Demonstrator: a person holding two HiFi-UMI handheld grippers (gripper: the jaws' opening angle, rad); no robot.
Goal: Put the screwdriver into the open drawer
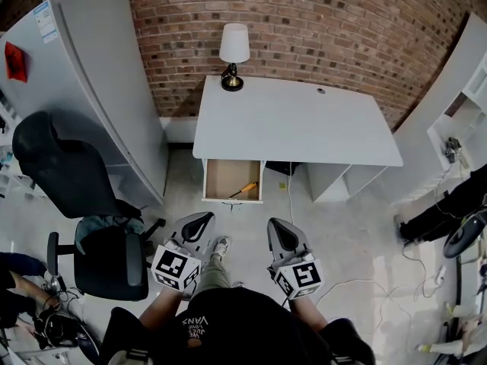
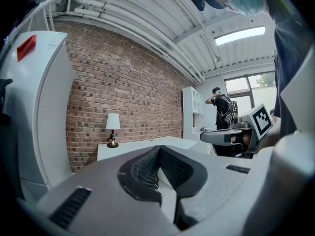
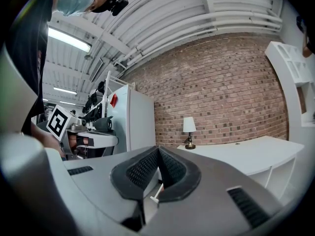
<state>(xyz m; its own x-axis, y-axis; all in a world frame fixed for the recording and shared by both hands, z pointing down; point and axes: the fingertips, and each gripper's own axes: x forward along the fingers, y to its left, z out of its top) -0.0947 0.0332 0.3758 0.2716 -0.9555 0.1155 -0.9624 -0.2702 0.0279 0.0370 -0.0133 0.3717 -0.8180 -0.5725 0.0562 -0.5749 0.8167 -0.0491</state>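
You stood on a pale floor (image 1: pixel 342 226) facing a white desk (image 1: pixel 304 120) set against a brick wall (image 1: pixel 319 21). A lamp (image 1: pixel 233 48) stood near the desk's back left corner. The desk's drawer (image 1: pixel 221 177) was pulled out toward you on its left side. The screwdriver (image 1: pixel 245 189), orange-handled, lay slanted inside it near the front right corner.

A tall white cabinet (image 1: pixel 99 74) flanked the desk on the left and white shelving (image 1: pixel 460 105) on the right. A black office chair (image 1: pixel 76 196) sat just beside your left arm.

Your left gripper (image 1: pixel 204 217) had its jaws clenched tip to tip with nothing between them. Your right gripper (image 1: pixel 275 225) was likewise closed and empty. Both pointed roughly level toward the desk, well short of the drawer.

The strip of floor between the grippers and the drawer front gave you room to move. The chair crowded the left, and a white cable (image 1: pixel 358 283) trailed across the floor on the right.
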